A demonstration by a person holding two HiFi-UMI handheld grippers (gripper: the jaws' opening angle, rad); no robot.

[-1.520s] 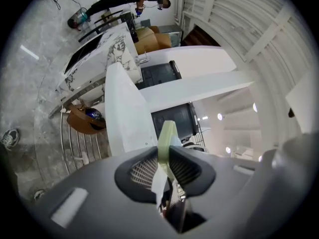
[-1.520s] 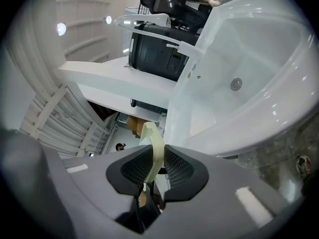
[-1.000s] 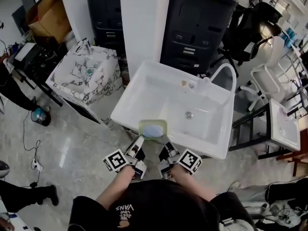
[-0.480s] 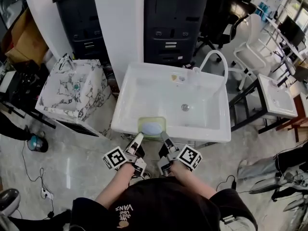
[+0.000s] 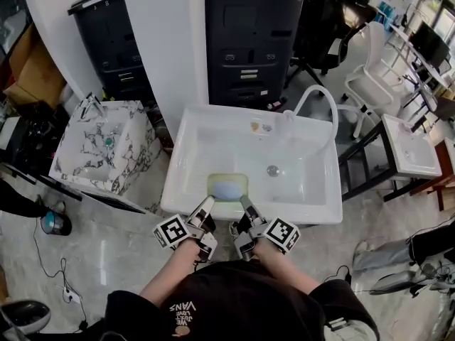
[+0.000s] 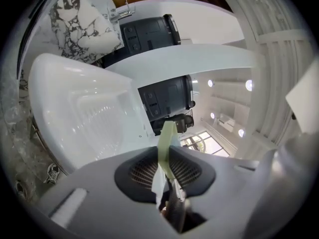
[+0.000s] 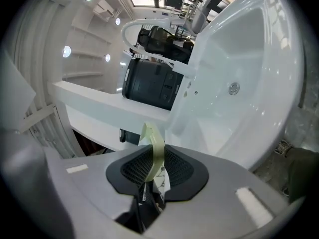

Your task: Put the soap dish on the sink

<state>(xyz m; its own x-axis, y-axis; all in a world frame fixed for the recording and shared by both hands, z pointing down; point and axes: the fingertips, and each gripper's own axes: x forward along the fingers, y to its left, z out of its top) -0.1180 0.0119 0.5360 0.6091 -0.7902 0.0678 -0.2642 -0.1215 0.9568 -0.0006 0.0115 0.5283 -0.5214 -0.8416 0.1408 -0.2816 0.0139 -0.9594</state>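
Beyond the basin, at the top of my head view, stand a white pillar (image 5: 167,48) and a black cabinet (image 5: 252,41). Below them lies the white sink (image 5: 306,190), with a curved white hose (image 5: 320,101) arching over its back right corner. A smaller marble-patterned basin (image 5: 106,148) sits to its left on the grey floor. At the sink's near rim I hold both tools side by side, and they reach in over the front edge. My left gripper (image 5: 206,206) is clamped on the pale green soap dish (image 5: 227,210) at its near left edge; its own view shows the thin green rim (image 6: 167,148) pinched between the dark pads. My right gripper (image 5: 245,206) is clenched the same way on the near right edge (image 7: 153,143). The dish hangs level over the front of the basin, whether touching it I cannot tell, and carries a blue soap (image 5: 227,189). The drain (image 5: 273,170) lies just beyond it to the right
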